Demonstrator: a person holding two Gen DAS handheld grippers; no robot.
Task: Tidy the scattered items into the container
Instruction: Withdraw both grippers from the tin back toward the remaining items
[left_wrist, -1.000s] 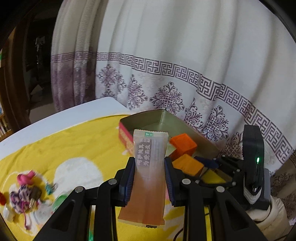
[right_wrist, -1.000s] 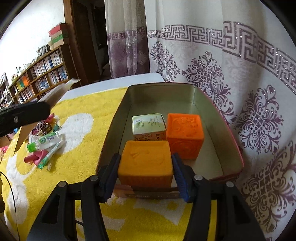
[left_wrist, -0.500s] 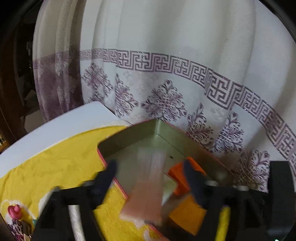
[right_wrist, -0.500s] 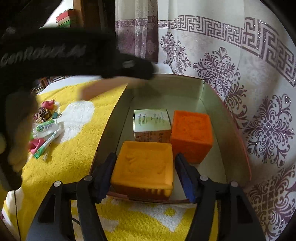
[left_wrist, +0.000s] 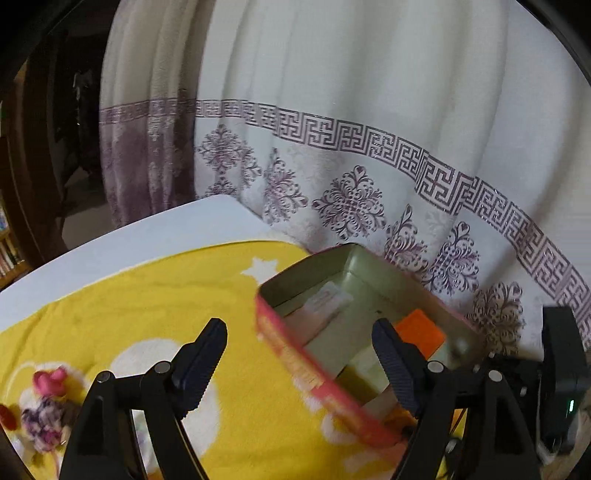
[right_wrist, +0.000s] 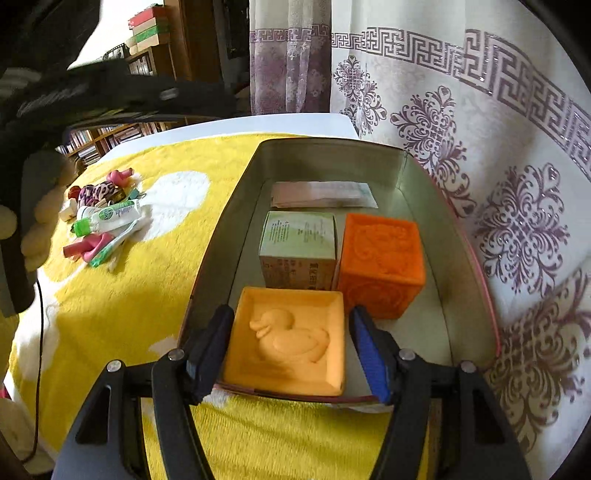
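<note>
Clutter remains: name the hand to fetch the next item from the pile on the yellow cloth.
Probably left. Its gripper is open and empty, with the pile on its side; the right gripper, jaws just opening, straddles the duck block in the tin.

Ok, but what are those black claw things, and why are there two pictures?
A person holds a grabbing tool in each hand; a camera on each looks along its two fingers. One picture is from the left tool, one from the right tool. Both have just been opening: the left is empty, the duck block sits between the right's fingers in the tin. A packet, small box and orange cube lie there too. More bits wait on the yellow towel.
</note>
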